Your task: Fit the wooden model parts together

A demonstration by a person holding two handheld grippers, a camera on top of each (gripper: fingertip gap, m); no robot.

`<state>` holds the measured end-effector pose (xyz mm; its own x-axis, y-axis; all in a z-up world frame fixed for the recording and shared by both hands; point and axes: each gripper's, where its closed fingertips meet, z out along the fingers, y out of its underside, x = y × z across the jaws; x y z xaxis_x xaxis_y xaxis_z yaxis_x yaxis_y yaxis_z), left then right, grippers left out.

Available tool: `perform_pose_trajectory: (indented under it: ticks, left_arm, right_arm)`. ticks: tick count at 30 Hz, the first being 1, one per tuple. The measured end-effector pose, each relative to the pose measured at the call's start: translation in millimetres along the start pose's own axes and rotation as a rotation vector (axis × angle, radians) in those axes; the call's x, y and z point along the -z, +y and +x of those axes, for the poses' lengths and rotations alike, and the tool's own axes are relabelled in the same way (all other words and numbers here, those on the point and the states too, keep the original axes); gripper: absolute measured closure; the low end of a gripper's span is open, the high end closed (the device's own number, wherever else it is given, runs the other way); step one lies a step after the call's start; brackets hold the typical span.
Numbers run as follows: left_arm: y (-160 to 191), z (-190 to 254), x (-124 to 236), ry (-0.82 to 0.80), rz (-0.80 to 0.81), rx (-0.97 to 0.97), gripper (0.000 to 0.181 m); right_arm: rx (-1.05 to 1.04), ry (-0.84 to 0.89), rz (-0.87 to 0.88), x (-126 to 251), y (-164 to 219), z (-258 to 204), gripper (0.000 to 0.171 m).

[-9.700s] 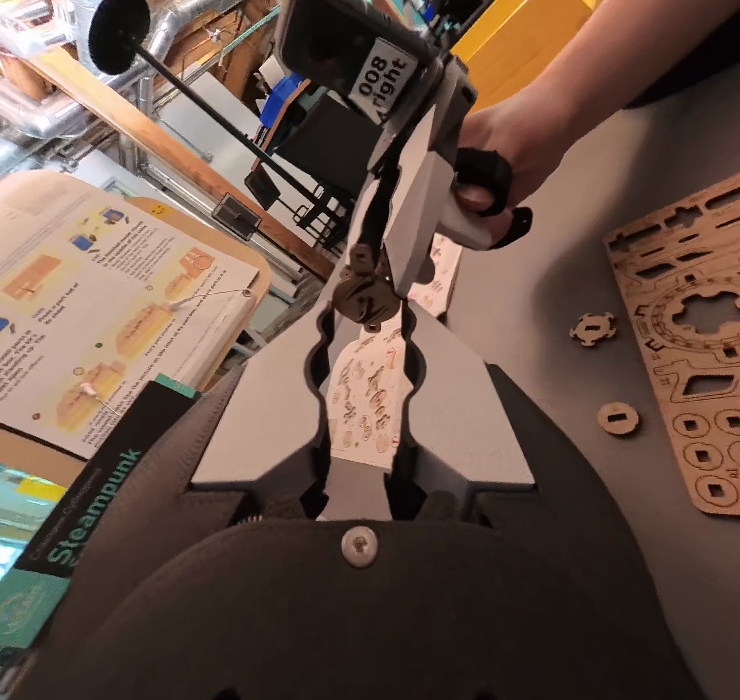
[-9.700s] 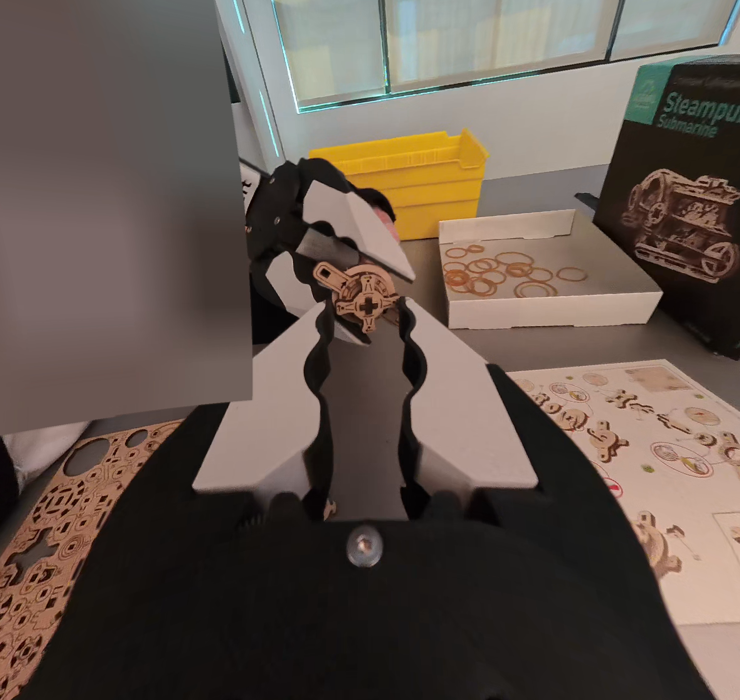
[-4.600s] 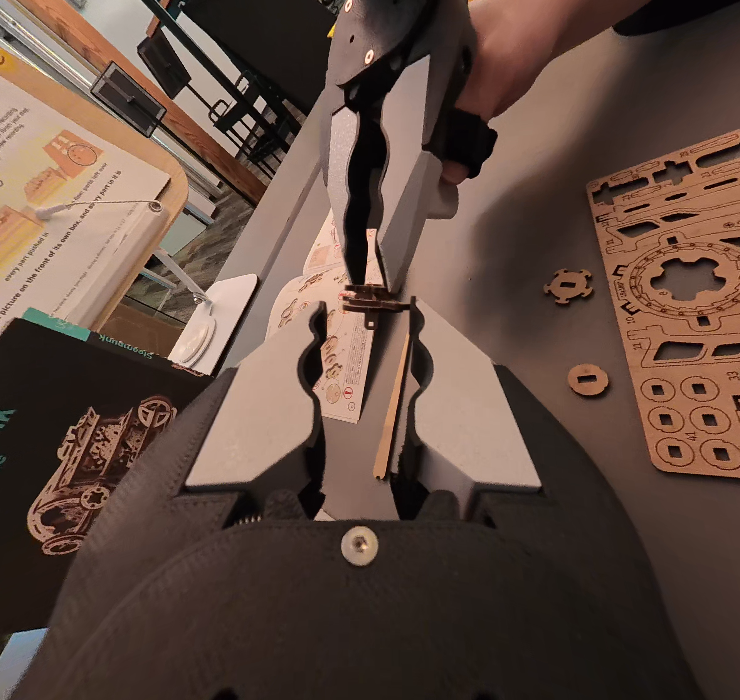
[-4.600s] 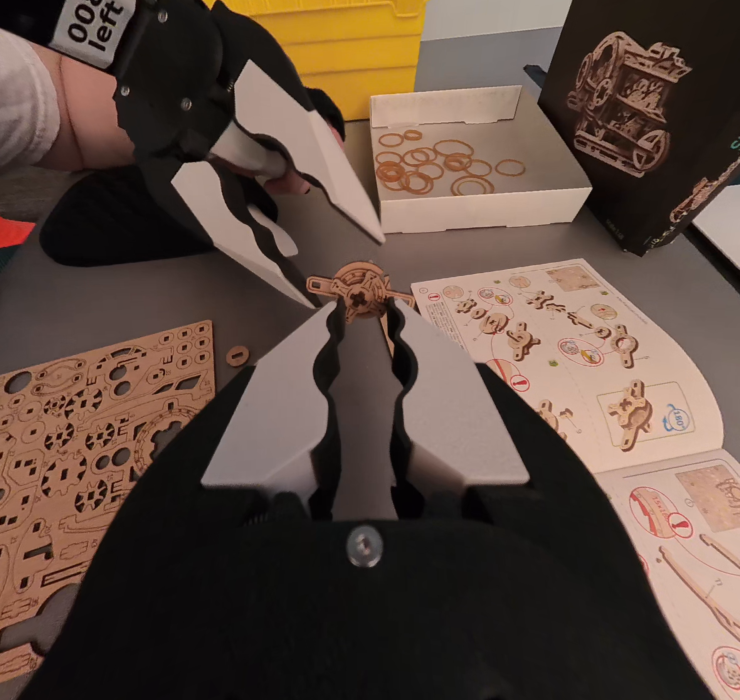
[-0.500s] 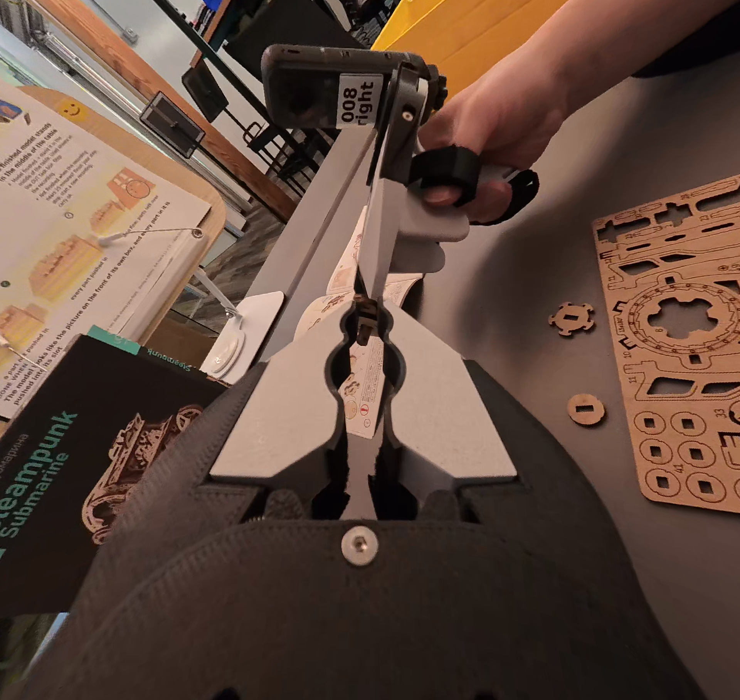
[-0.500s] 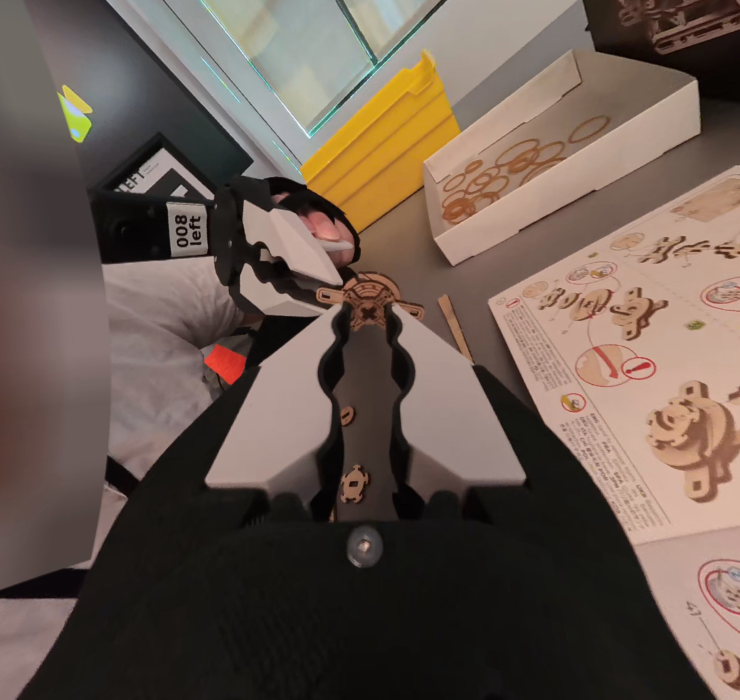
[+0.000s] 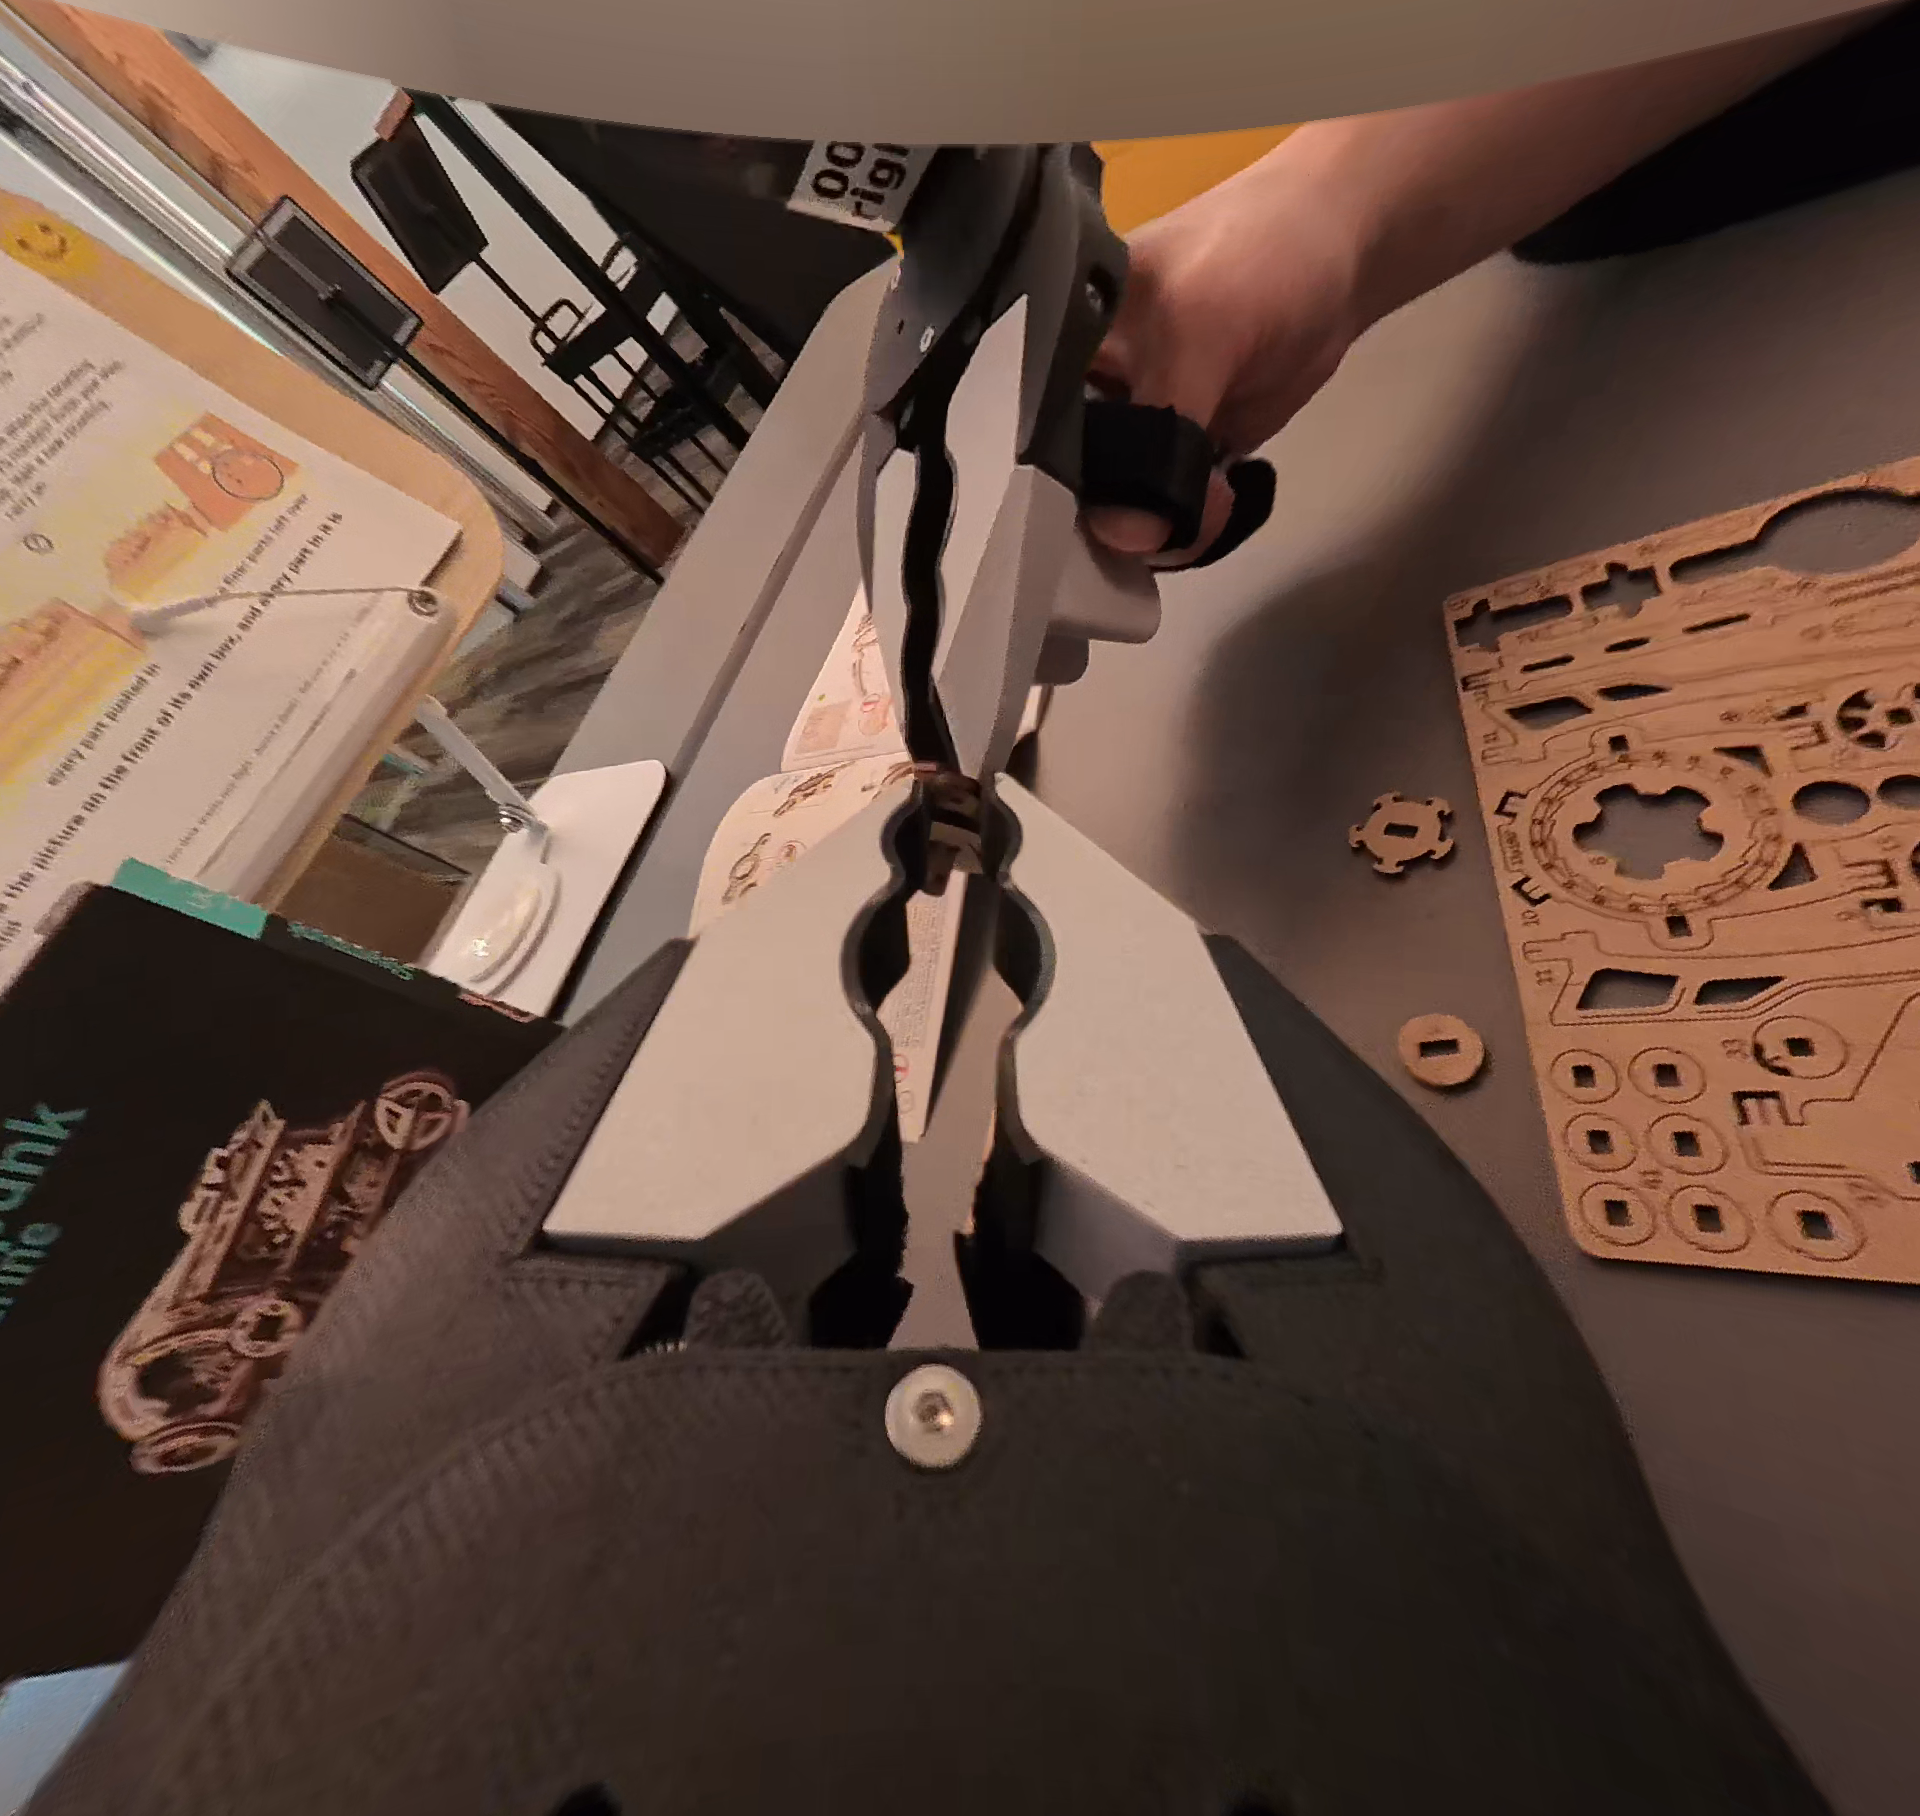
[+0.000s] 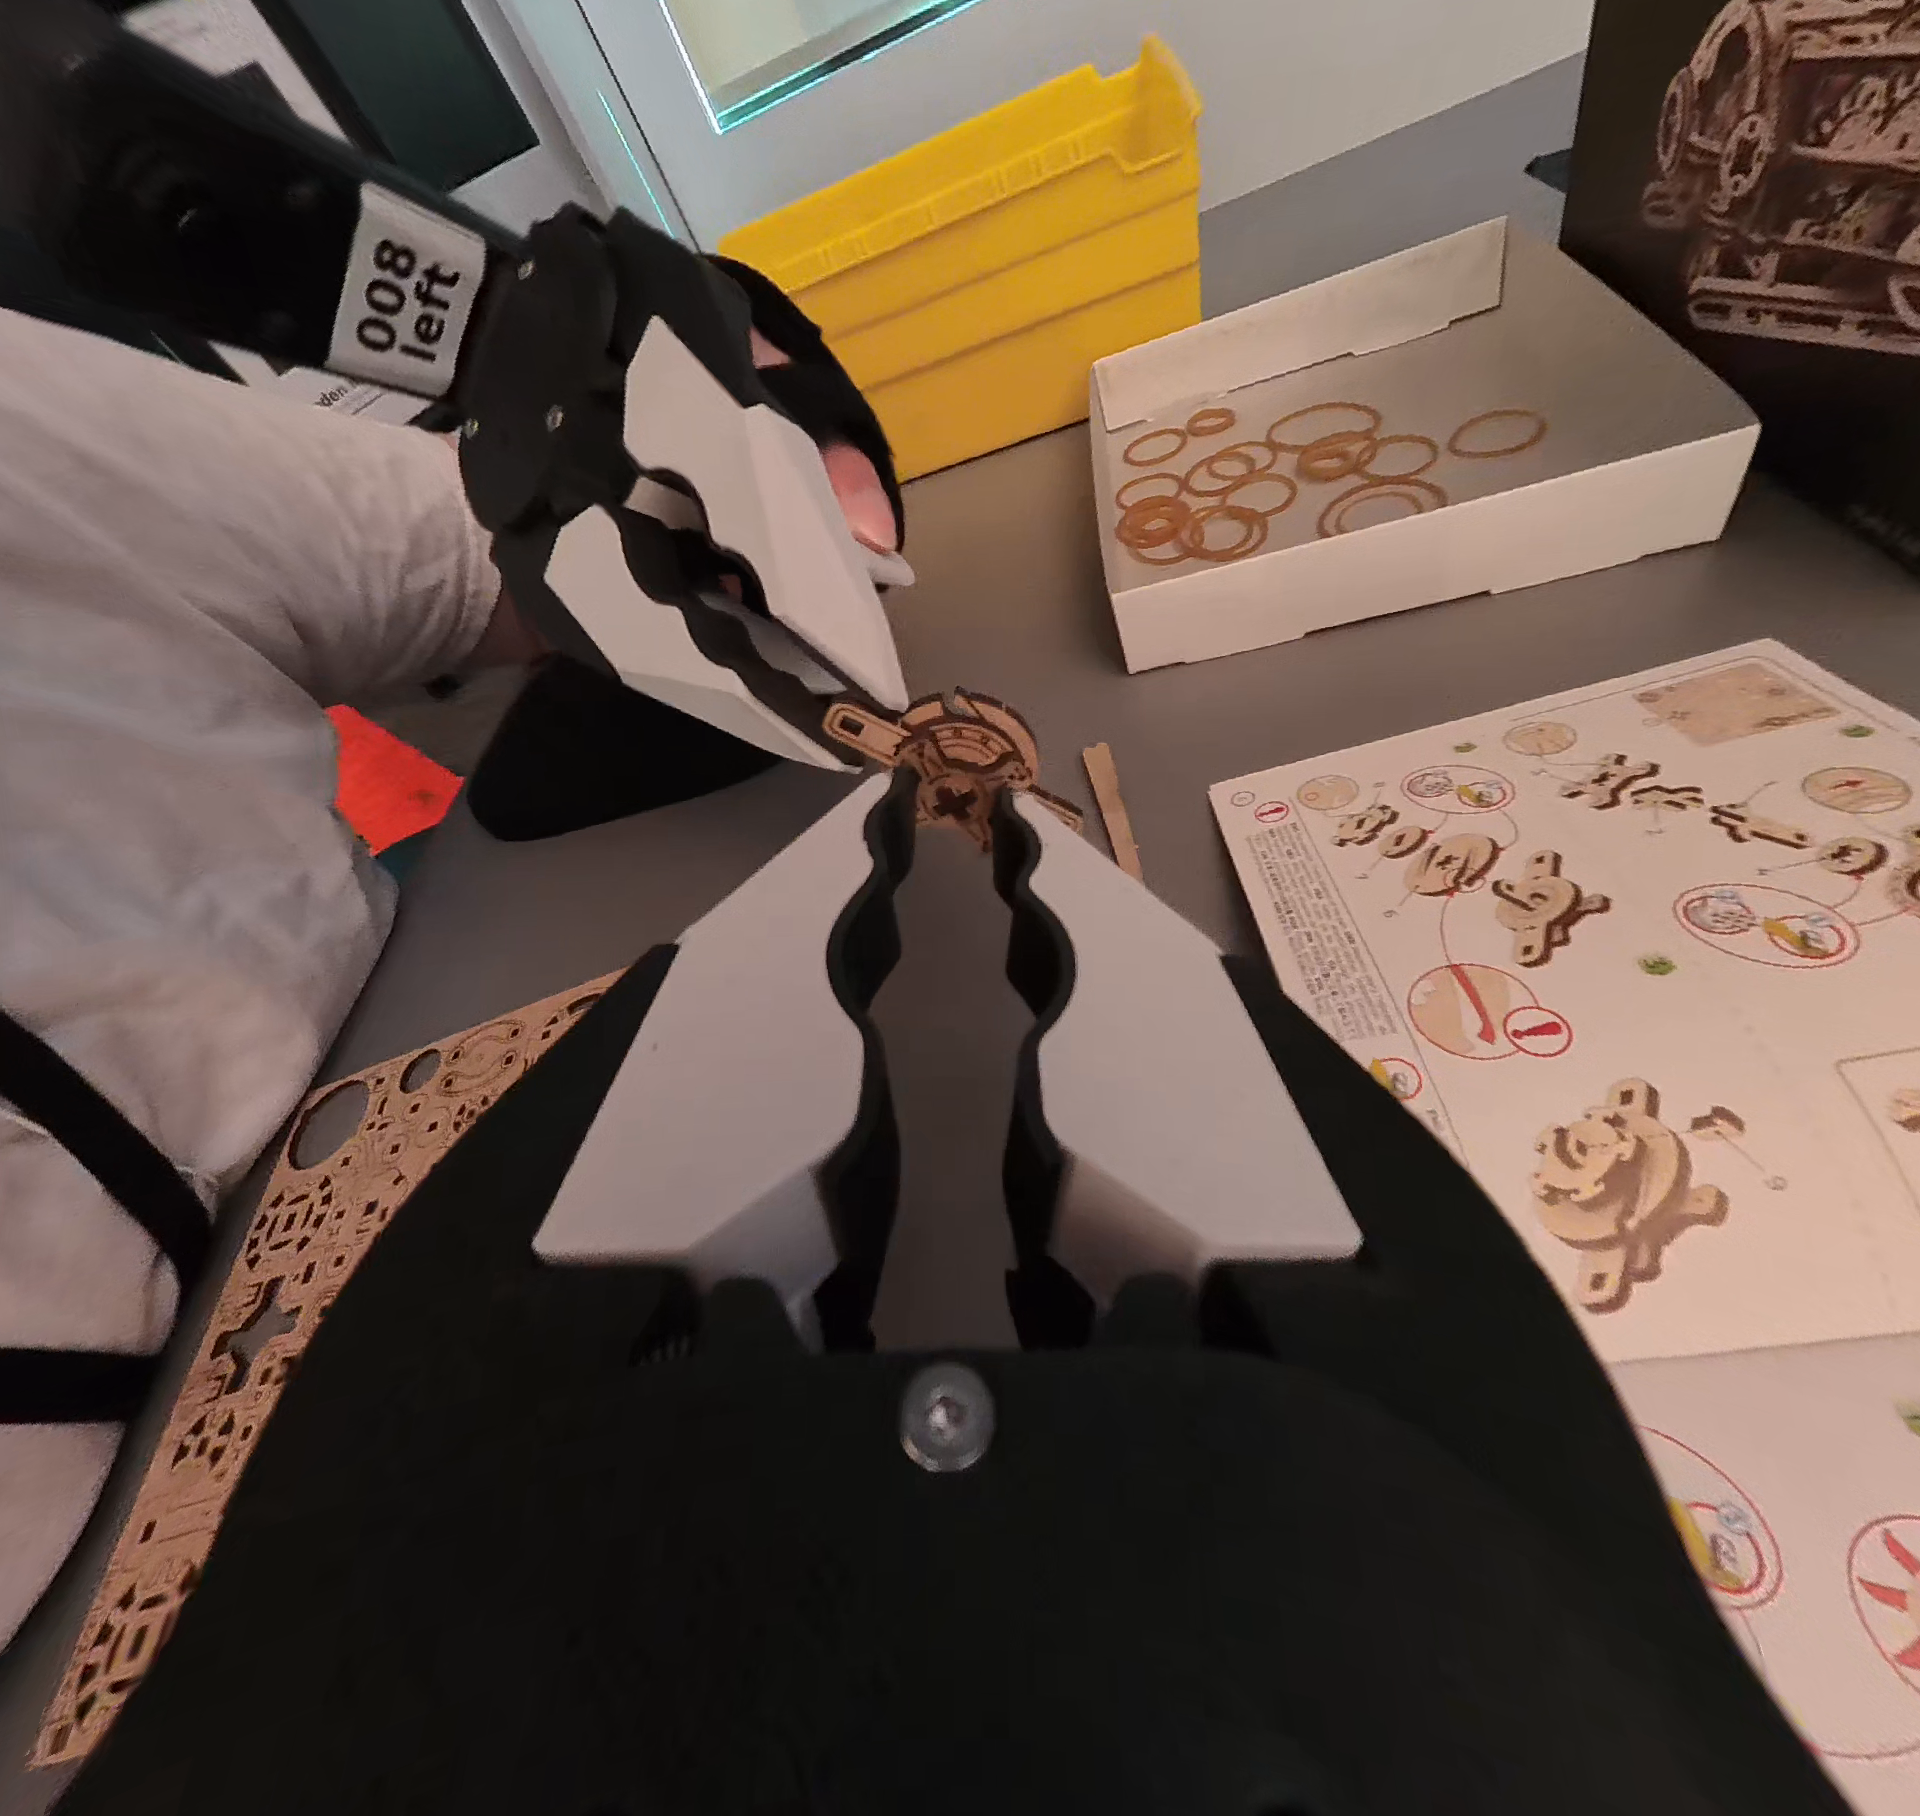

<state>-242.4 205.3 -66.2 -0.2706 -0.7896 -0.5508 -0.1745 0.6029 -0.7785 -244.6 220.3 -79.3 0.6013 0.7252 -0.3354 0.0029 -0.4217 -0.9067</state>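
Note:
A small round wooden assembly [image 8: 966,753] with side arms is held above the grey table between both grippers. My right gripper [image 8: 948,810] is shut on its hub from below. My left gripper [image 8: 868,732] comes in from the left and is shut on the assembly's left arm [image 8: 850,725]. In the left wrist view my left gripper [image 7: 951,816] is closed on the assembly [image 7: 951,810], seen edge-on. The right gripper [image 7: 935,764] reaches down to it from above, held by a hand.
A cut-out wooden sheet [image 7: 1714,883], a small gear piece [image 7: 1401,833] and a disc [image 7: 1441,1051] lie to the right. An instruction leaflet [image 8: 1558,935], a wooden stick [image 8: 1107,810], a white tray of rubber bands [image 8: 1455,603], a yellow bin [image 8: 987,239] and a black box [image 7: 208,1143] stand around. Less than 4 cm separates the two grippers' tips.
Both grippers have turned and moved lower over the table with the assembly still between them. The left gripper's tips now sit on the assembly's left arm.

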Motion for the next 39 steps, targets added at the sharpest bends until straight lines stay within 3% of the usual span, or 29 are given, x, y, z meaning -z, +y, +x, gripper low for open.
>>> perform_pose_trajectory:
  ticks: [11,18,25,31,39]
  left_arm:
    - [-5,5,1,-0.056,0.007,-0.127,0.174]
    - [-3,5,0,-0.016,0.005,-0.034,0.174]
    - [-1,4,-1,0.024,0.002,0.04,0.175]
    - [-4,6,2,0.221,0.028,0.378,0.175]
    - [-18,14,15,0.671,0.12,1.021,0.175]
  right_arm:
    - [-0.186,-0.103,0.031,-1,2,-4,0.157]
    - [0.187,0.075,-0.041,0,3,-2,0.157]
    - [0.353,0.126,-0.099,-3,8,-4,0.157]
    - [0.625,0.111,-0.103,-2,11,-16,0.157]
    - [0.906,0.016,0.001,1,6,-52,0.157]
